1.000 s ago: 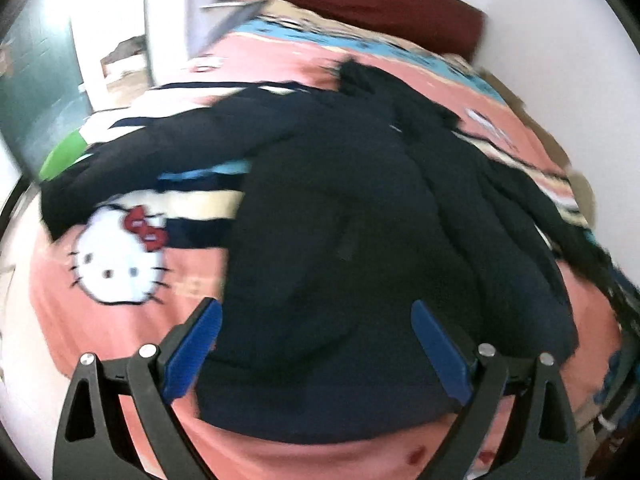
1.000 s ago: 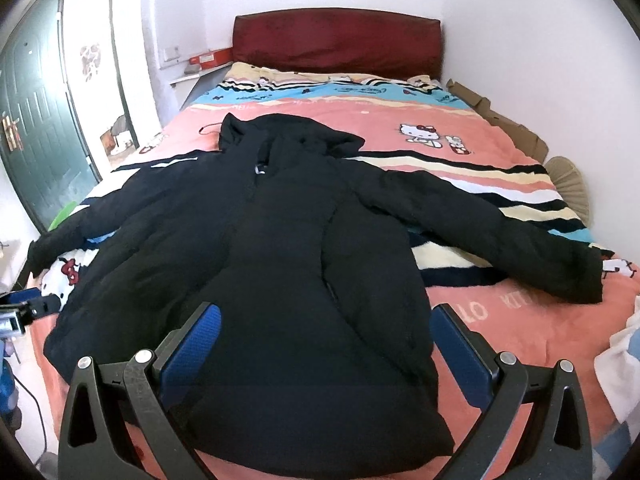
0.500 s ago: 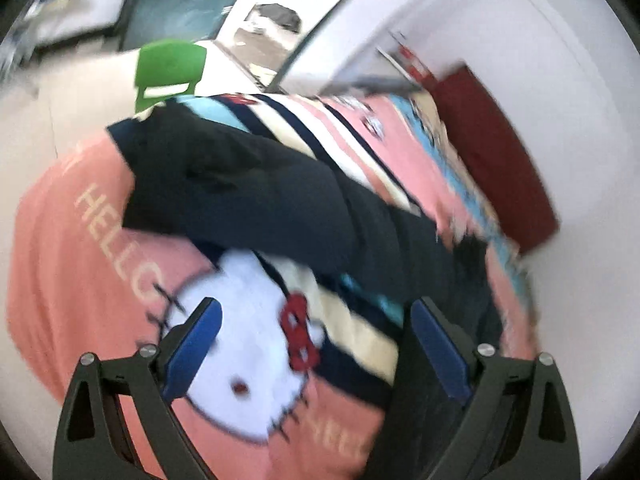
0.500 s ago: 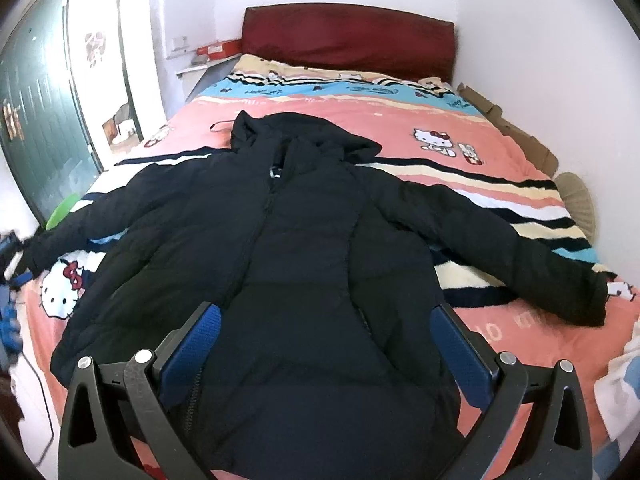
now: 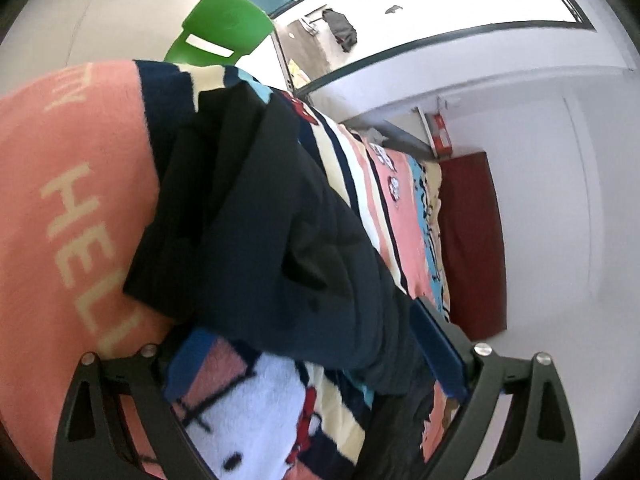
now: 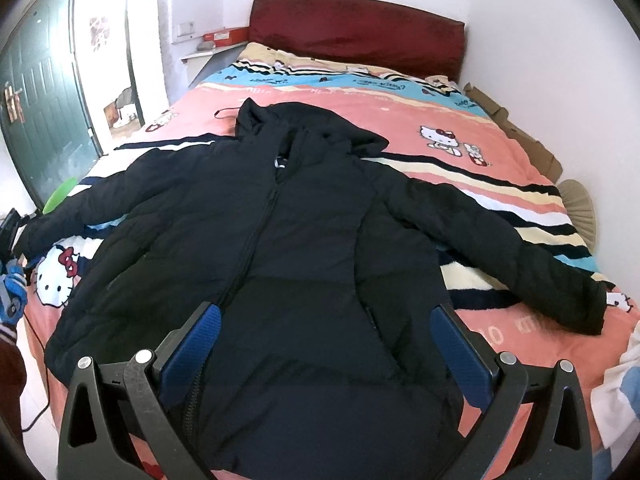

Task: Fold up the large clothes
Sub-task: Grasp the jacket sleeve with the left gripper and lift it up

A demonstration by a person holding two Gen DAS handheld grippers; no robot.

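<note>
The left tool (image 5: 316,360) sat at the jacket's sleeve (image 5: 256,216), its blue fingers (image 5: 438,348) spread apart on either side of the cloth, with the sleeve running between them and away toward the cuff; nothing was clamped yet. The right tool (image 6: 326,344) hung over the hem, fingers (image 6: 192,344) also wide apart, holding nothing.

Ahead of the right tool lay the bed (image 6: 400,120), covered by a pink striped cartoon blanket, with a dark red headboard (image 6: 356,32) at the far end. Spread flat on it, front up and zipped, was the black hooded jacket (image 6: 304,248), hood toward the headboard and hem nearest the tool. Both sleeves were stretched outward: one to the right of the tool, its cuff (image 6: 588,312) near the bed's edge, the other to the left, where the left tool was. Beyond that sleeve, past the bed's edge, stood a green chair (image 5: 220,28).

The step in hand looked like the first fold: taking the left sleeve to bring it across the body. The next move seemed to call for closing the left tool on the sleeve, catching its full padded thickness, then lifting and carrying it inward over the chest. The slick, puffy fabric could slip from a shallow bite.
</note>
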